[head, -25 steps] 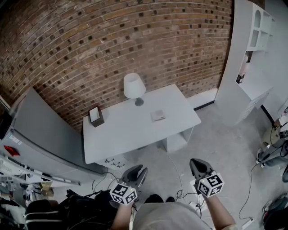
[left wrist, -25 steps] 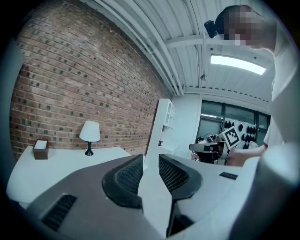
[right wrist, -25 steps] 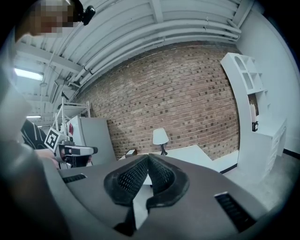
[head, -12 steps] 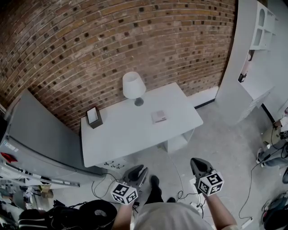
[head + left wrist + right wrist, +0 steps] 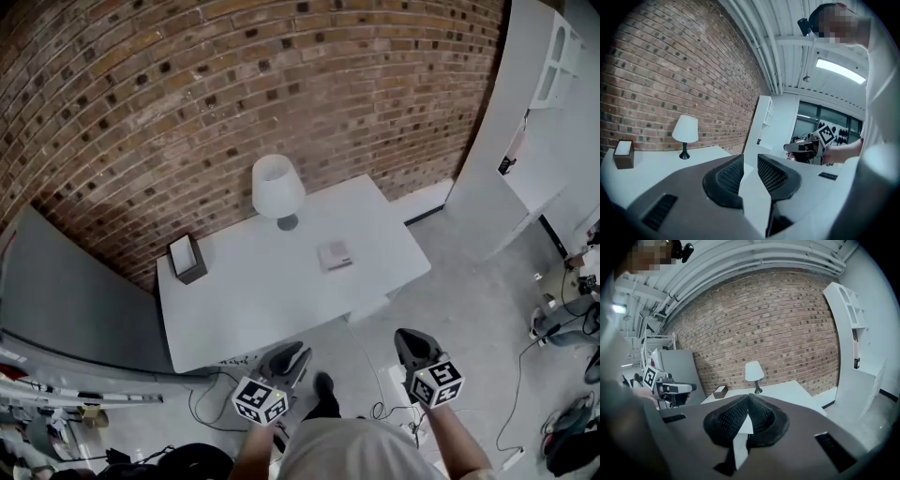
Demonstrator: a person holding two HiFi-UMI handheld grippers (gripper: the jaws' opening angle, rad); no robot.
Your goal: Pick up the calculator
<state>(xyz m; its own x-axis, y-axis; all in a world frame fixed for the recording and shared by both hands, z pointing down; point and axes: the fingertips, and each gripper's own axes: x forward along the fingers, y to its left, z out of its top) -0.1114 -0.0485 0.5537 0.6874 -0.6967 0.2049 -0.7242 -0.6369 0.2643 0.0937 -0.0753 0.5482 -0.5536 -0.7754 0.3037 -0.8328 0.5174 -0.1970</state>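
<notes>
The calculator (image 5: 335, 254) lies flat on a white table (image 5: 244, 300), a small pale squarish slab right of the table's middle; its keys are too small to make out. The table has a smooth matte rectangular top and stands against a rough brick wall (image 5: 234, 84) of brown and dark bricks. Near the wall stands a lamp (image 5: 277, 187) with a white tapered shade on a thin dark stem and a round foot. Toward the table's left end sits a brown box (image 5: 187, 259) with a white top. The floor (image 5: 469, 281) is grey and smooth, with thin cables (image 5: 375, 408) trailing across it. Both grippers hover over the floor on the near side of the table, well apart from the calculator. The left gripper (image 5: 293, 354) has its grey jaws spread a little, with a clear gap between the black ribbed pads (image 5: 729, 176) and nothing in it. The right gripper (image 5: 410, 337) has its jaws pressed together at the tips, its dark meshed pads (image 5: 733, 417) meeting in a narrow wedge with nothing pinched. Each gripper carries a cube with black-and-white square markers, one on the left (image 5: 259, 401) and one on the right (image 5: 436, 384).
</notes>
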